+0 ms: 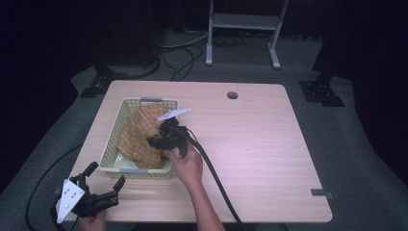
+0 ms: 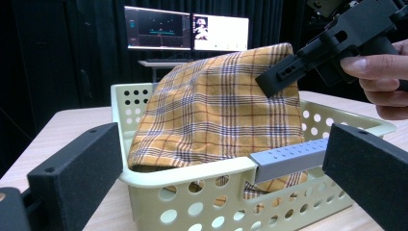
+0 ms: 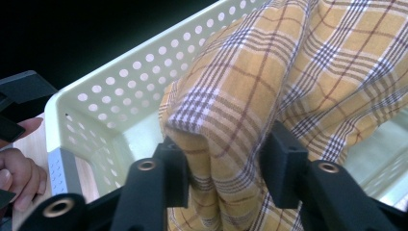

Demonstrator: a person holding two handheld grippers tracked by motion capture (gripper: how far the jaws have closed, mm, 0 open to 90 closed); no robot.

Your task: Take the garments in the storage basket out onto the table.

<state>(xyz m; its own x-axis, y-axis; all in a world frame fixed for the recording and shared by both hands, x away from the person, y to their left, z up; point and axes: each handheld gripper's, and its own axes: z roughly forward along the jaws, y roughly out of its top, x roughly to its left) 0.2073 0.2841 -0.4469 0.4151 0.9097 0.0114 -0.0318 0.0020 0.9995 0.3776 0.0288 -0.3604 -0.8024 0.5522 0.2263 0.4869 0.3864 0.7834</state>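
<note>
A pale perforated basket (image 1: 111, 144) sits on the left part of the wooden surface (image 1: 250, 144), with grey handle strips on its near and far rims. An orange plaid cloth (image 1: 142, 132) rises out of it in a peaked heap, its lower part still inside the basket walls. The right gripper (image 1: 161, 141) reaches over the basket's right rim, and in the right gripper view its jaws pinch a bunched fold of the cloth (image 3: 231, 125) between them, with the basket's holed wall (image 3: 115, 96) just behind. The left gripper (image 1: 103, 185) rests low on the surface near the basket's near left corner, apart from it; its jaws are spread wide, framing the basket's near wall (image 2: 192, 192) and grey handle (image 2: 288, 159) in the left gripper view. A thick black cable (image 1: 216, 178) trails from the right gripper across the surface toward the near edge. A round hole (image 1: 232, 95) pierces the surface near its far edge. Beyond the table stand a grey metal frame (image 1: 243, 21) and, seen from the left gripper, two lit monitors (image 2: 187, 33).
</note>
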